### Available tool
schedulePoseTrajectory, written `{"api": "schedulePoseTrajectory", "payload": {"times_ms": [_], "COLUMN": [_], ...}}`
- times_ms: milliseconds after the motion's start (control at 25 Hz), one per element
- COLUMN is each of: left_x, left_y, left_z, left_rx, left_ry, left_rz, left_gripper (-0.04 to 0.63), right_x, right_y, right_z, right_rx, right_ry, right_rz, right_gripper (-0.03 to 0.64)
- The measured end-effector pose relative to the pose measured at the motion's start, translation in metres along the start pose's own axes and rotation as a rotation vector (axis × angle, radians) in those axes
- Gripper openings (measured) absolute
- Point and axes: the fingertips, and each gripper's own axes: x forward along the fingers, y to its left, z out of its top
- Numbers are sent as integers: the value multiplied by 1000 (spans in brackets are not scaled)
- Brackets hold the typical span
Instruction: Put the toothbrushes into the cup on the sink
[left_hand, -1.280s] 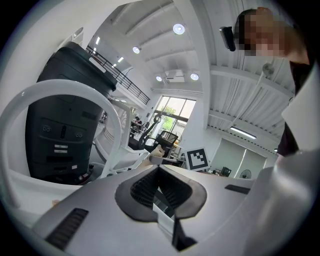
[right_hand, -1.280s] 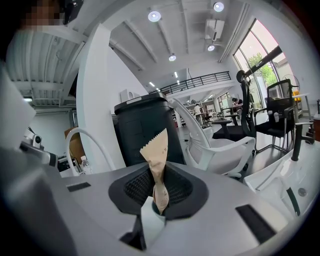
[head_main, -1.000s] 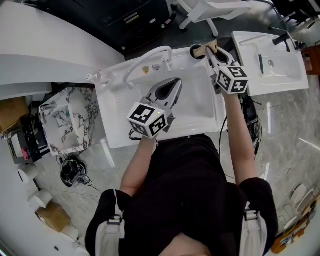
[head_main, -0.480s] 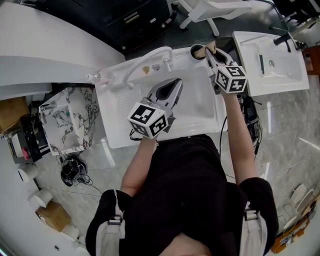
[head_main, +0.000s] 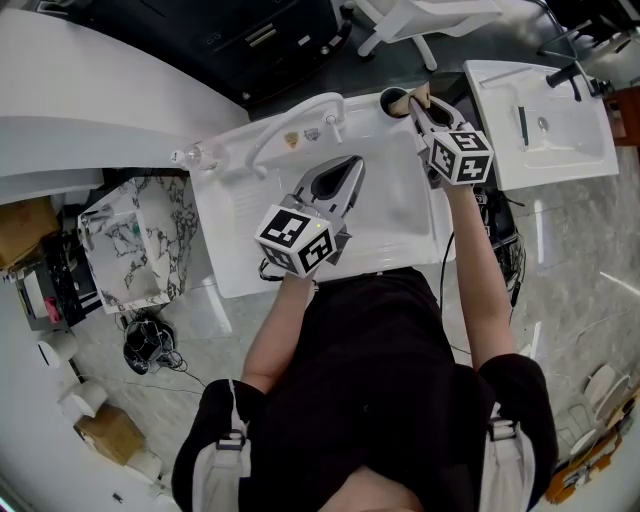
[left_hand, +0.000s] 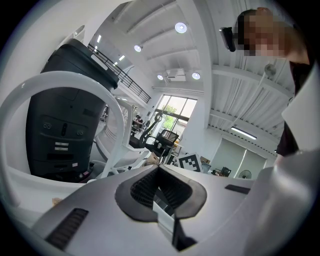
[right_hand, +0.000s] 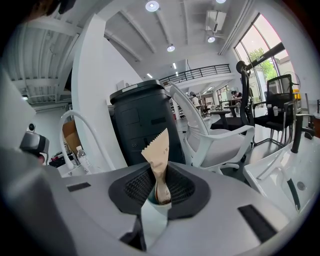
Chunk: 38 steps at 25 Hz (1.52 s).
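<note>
A dark-rimmed cup (head_main: 392, 101) stands at the far right corner of the white sink (head_main: 240, 215). My right gripper (head_main: 419, 107) hovers right beside the cup and is shut on a toothbrush in a tan paper wrapper (head_main: 423, 92). In the right gripper view the wrapper's serrated top (right_hand: 156, 150) sticks up between the closed jaws of the right gripper (right_hand: 159, 187). My left gripper (head_main: 350, 168) hangs over the sink basin. In the left gripper view it (left_hand: 159, 172) is shut with nothing between its pads.
A white arched faucet (head_main: 290, 124) curves over the back of the sink, with a small clear bottle (head_main: 194, 153) at its left end. A second white basin (head_main: 545, 135) lies to the right. A marble-patterned box (head_main: 135, 240) sits left of the sink.
</note>
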Motion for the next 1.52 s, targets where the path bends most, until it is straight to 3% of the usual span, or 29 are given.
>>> {"api": "schedulePoseTrajectory", "payload": {"times_ms": [1520], "left_x": [3], "left_y": [-4], "left_z": [3], "left_rx": [11], "left_ry": [3], "left_rz": [-8], "left_gripper": [8], "right_x": [4], "right_y": [-12], "right_z": [-16], "right_rx": [14], "right_ry": [47], "right_rz": [-13], "right_gripper": [87]}}
